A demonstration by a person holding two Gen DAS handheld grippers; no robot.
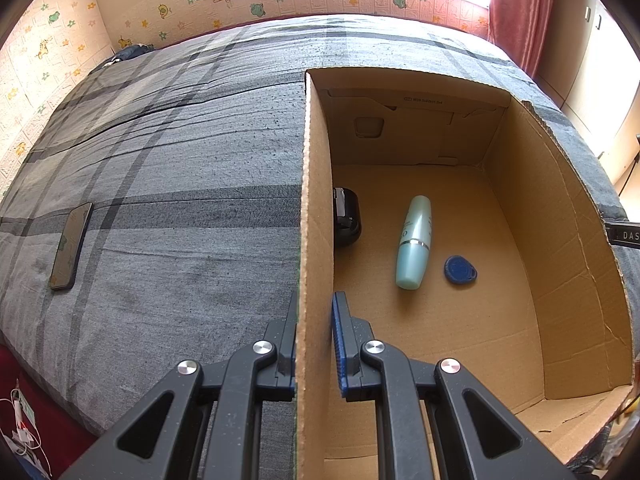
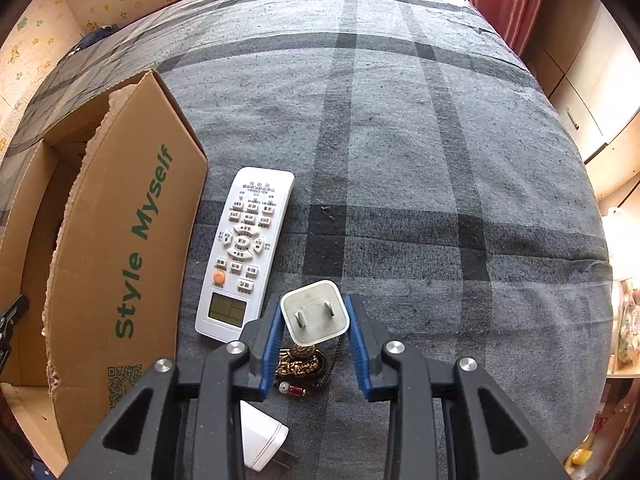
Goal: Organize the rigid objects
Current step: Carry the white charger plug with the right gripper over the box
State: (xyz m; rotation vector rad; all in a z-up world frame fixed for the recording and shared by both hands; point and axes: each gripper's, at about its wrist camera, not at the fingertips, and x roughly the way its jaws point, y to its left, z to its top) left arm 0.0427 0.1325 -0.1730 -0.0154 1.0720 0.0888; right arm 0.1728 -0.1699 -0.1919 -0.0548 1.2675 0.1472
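White charger plug [image 2: 315, 312]: clamped in right tool [image 2: 314, 322], prongs facing camera, above the bed [image 2: 440, 160]. Remote [image 2: 246, 252] beside cardboard box [image 2: 120, 248]. Left tool [image 1: 314, 340]: pinching box wall. Inside: teal bottle [image 1: 414, 242], blue fob [image 1: 460, 270].

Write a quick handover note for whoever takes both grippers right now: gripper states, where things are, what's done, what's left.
Left gripper: shut on the box wall, steadying the box.
Right gripper: shut on a white charger, prongs facing the camera, above the bed.
Done: bottle, blue tag and a black item lie in the box.
Left: drop the charger in, then the remote beside the box, a second white plug, and the beaded trinket under the gripper. A phone lies on the bed on the box's other side.
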